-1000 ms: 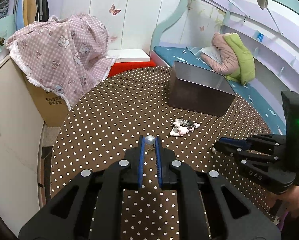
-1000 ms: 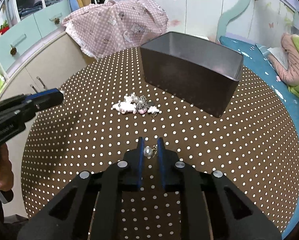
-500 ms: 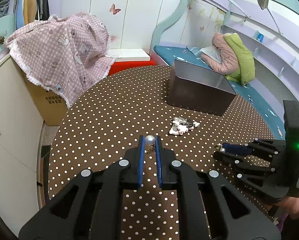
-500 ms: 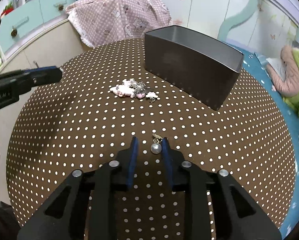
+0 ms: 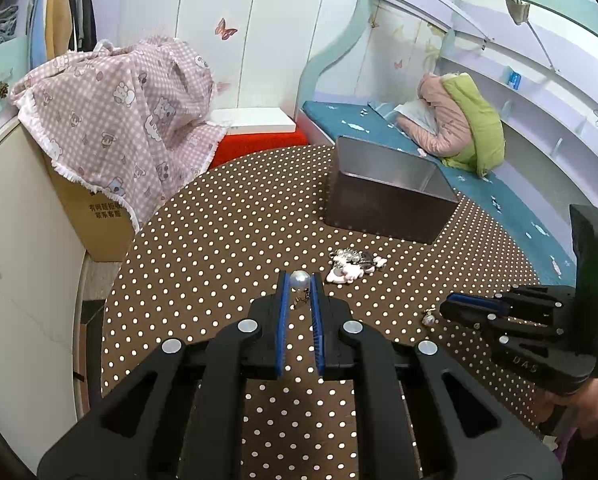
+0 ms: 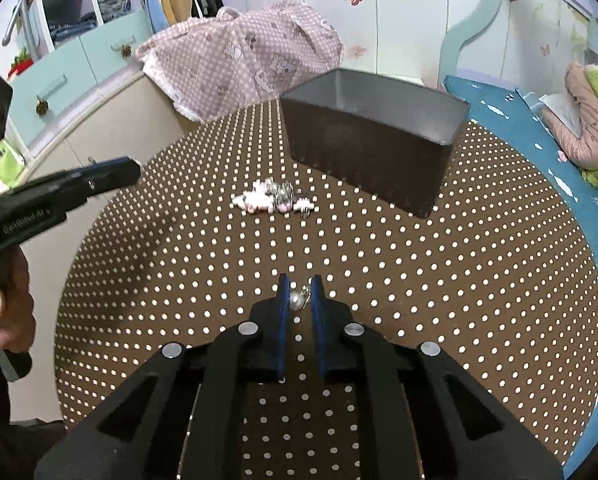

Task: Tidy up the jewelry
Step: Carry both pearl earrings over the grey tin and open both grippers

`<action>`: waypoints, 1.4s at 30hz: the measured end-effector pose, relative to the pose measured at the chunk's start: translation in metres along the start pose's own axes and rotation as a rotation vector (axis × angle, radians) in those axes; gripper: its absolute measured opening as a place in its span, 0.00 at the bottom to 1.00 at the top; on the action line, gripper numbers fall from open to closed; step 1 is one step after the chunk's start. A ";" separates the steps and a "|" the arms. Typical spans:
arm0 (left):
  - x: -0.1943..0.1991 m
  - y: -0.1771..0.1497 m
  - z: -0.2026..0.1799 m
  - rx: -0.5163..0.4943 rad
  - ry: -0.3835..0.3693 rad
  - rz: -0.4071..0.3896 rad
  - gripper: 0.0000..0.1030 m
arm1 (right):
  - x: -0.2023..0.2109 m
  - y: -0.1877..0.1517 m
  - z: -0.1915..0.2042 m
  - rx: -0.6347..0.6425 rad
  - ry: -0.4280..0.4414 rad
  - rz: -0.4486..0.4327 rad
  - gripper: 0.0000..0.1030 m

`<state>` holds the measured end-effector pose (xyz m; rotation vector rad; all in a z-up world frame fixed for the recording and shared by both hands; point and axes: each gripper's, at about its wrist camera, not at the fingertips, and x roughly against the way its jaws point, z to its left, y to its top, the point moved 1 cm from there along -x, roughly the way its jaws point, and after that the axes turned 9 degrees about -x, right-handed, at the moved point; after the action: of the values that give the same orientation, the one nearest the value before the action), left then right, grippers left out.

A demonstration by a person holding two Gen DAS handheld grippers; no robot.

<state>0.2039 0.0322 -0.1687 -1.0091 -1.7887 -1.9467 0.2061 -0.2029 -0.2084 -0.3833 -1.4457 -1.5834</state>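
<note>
left gripper: clenched on pearl earring | right gripper: jaws around second pearl earring, grip unclear | jewelry pile near dark tin box, far side

child's bedroom: bunk bed, butterfly wall stickers.

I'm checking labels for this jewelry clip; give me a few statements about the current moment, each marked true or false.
1. The left gripper pinches a round white pearl earring between its blue-lined fingers. True.
2. The dark rectangular metal box has a lid on. False: it is open on top.
3. A small pile of pink and silver jewelry lies on the brown polka-dot tablecloth, in front of the box. True.
4. The pile sits inside the box. False: it lies on the cloth outside it.
5. A second pearl earring sits between the right gripper fingers. True.
</note>
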 end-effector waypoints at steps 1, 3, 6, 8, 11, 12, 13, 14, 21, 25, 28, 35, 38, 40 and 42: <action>0.001 0.002 0.000 -0.002 -0.001 -0.005 0.10 | 0.004 0.004 0.000 -0.001 0.006 -0.012 0.09; 0.004 0.008 -0.002 -0.010 -0.003 -0.019 0.10 | 0.011 0.012 0.000 0.009 0.010 -0.025 0.09; 0.006 0.016 -0.003 -0.021 -0.002 -0.035 0.10 | 0.008 0.016 0.002 0.028 -0.021 -0.008 0.09; 0.006 0.018 -0.005 -0.023 -0.004 -0.040 0.10 | -0.002 0.013 0.001 0.020 -0.022 0.032 0.13; 0.003 0.016 -0.007 -0.023 -0.011 -0.032 0.10 | -0.018 0.001 0.004 0.029 -0.039 0.066 0.17; 0.002 0.015 -0.007 -0.023 -0.013 -0.028 0.10 | -0.022 -0.002 0.004 0.019 -0.038 0.072 0.17; 0.001 0.014 -0.008 -0.024 -0.016 -0.022 0.10 | -0.026 -0.003 0.004 0.013 -0.045 0.073 0.17; 0.000 0.013 -0.008 -0.025 -0.017 -0.019 0.10 | -0.029 -0.004 0.005 0.013 -0.048 0.071 0.17; -0.002 0.010 -0.007 -0.017 -0.018 -0.012 0.10 | -0.038 -0.008 0.022 0.092 -0.119 0.048 0.16; -0.002 0.010 -0.007 -0.017 -0.019 -0.012 0.10 | -0.038 -0.012 0.026 0.120 -0.124 0.043 0.09; -0.001 0.010 -0.007 -0.014 -0.017 -0.014 0.10 | -0.031 -0.013 0.022 0.100 -0.097 0.033 0.09; 0.003 0.013 -0.008 -0.023 -0.019 -0.033 0.10 | -0.001 -0.001 0.010 0.027 -0.020 -0.016 0.09; 0.008 0.020 -0.009 -0.032 -0.022 -0.049 0.10 | 0.016 0.012 0.008 0.016 0.010 -0.053 0.09; 0.012 0.027 -0.011 -0.044 -0.028 -0.067 0.10 | 0.030 0.026 0.009 0.020 0.022 -0.089 0.09; 0.016 0.040 -0.015 -0.068 -0.032 -0.095 0.10 | 0.041 0.041 0.011 0.032 0.025 -0.125 0.09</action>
<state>0.2143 0.0144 -0.1274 -0.9989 -1.8305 -2.0716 0.2127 -0.2053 -0.1502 -0.2574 -1.4984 -1.6557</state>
